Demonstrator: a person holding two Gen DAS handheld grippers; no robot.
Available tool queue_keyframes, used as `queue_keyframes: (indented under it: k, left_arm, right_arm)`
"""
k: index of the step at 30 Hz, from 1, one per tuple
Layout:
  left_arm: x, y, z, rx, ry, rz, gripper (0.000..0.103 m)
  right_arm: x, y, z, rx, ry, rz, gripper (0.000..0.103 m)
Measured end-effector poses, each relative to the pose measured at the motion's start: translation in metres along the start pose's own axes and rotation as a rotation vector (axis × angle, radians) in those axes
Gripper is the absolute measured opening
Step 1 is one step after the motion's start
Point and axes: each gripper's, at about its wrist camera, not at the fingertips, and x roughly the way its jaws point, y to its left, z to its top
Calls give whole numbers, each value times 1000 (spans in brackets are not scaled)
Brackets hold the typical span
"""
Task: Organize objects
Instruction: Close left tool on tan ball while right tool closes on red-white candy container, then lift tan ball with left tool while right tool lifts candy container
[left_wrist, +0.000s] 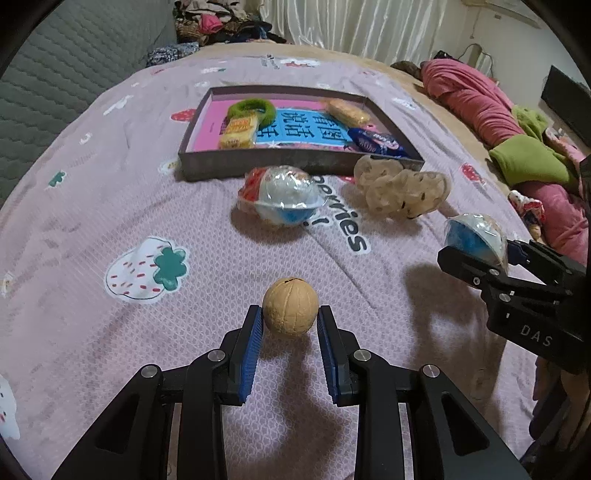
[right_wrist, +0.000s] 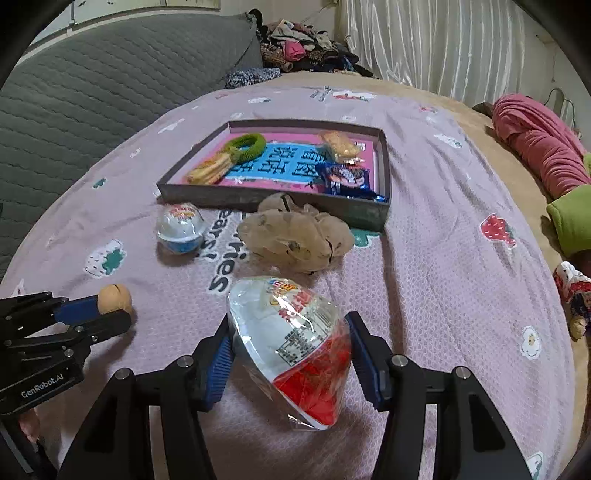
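My left gripper (left_wrist: 290, 319) is shut on a tan walnut (left_wrist: 290, 308), held just above the pink bedspread; it also shows in the right wrist view (right_wrist: 114, 298). My right gripper (right_wrist: 291, 339) is shut on a wrapped egg-shaped toy (right_wrist: 291, 343), white, red and blue; it also shows in the left wrist view (left_wrist: 474, 236). A second wrapped egg toy (left_wrist: 282, 194) lies on the bed in front of the grey box (left_wrist: 258, 166). The box holds a green hair tie (left_wrist: 253, 109), two snack packs and a blue cookie pack (left_wrist: 376, 142). A beige mesh scrunchie (left_wrist: 400, 190) lies beside the box.
The pink strawberry-print bedspread (left_wrist: 110, 206) covers the bed. A grey quilted headboard (right_wrist: 92, 92) is at the left. Pink and green blankets (left_wrist: 491, 110) lie along the right side. Clothes are piled at the far end, before a white curtain.
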Motion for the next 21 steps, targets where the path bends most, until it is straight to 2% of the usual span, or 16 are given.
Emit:
queue_keyframes:
  k: [21]
  left_arm:
    - [-73, -13, 26, 35, -137, -3, 31]
  right_arm:
    - [-75, 22, 18, -8, -126, -30, 58]
